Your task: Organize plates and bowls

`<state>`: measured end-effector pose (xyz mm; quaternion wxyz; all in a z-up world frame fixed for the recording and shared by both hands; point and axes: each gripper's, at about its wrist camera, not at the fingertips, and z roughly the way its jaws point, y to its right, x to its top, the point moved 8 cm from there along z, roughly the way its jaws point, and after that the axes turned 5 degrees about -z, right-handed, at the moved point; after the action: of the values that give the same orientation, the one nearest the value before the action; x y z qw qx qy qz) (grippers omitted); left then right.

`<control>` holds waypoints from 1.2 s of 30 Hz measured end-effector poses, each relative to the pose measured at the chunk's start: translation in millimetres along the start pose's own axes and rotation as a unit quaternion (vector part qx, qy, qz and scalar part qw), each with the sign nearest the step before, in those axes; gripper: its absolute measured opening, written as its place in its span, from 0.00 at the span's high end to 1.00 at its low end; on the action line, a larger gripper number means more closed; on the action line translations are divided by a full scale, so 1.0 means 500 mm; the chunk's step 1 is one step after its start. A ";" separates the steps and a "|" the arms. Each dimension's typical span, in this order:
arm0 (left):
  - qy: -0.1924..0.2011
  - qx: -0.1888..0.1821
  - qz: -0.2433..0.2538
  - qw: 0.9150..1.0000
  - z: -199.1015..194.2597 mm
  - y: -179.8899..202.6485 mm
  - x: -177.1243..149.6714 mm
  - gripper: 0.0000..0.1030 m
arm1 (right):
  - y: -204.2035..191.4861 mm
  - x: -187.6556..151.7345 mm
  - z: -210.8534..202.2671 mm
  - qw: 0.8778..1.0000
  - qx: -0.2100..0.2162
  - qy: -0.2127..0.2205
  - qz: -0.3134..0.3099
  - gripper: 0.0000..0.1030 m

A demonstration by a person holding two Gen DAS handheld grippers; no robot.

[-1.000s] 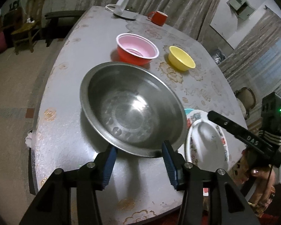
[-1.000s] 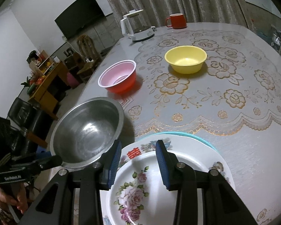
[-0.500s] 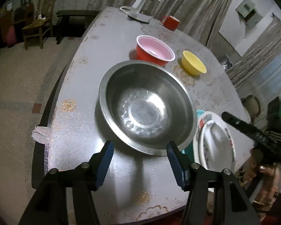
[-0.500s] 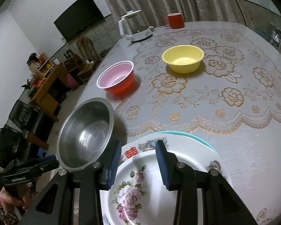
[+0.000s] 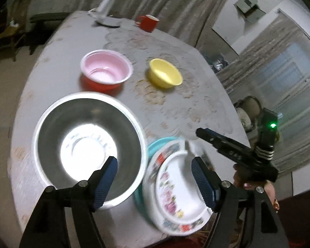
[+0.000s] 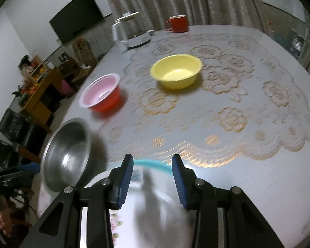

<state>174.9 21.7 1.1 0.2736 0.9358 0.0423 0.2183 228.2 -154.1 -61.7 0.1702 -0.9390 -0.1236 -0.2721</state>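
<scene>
Your left gripper (image 5: 154, 177): jaws opening, nothing between pads; steel bowl (image 5: 88, 144) sits free on surface at its 11 o'clock. Your right gripper (image 6: 152, 179): jaws part-open, hovering over floral plate (image 6: 146, 217), contact unclear. Plates stacked at near edge, likely stacking spot. Pink bowl (image 5: 106, 69), yellow bowl (image 5: 165, 76) loose at 12 o'clock, probably next to nest.

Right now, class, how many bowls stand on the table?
3. The steel bowl is at the near edge beside the stacked plates; the pink bowl and yellow bowl sit further back, side by side. None seems hidden.
</scene>
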 end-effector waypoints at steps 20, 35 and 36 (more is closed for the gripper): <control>-0.005 0.021 0.023 1.000 0.210 0.102 0.171 0.22 | 0.194 0.141 0.116 0.997 -0.082 0.004 0.000 0.62; -0.012 0.060 -0.004 0.998 0.297 0.085 0.235 0.24 | 0.193 0.260 0.181 0.998 -0.025 0.025 0.056 0.60; -0.013 0.058 -0.007 0.998 0.301 0.083 0.238 0.24 | 0.193 0.264 0.193 0.998 -0.025 0.024 0.059 0.60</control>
<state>345.5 -64.2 -44.4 0.2211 0.9525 0.0578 0.2014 413.4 -186.4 -89.7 0.1652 -0.9418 -0.0573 -0.2870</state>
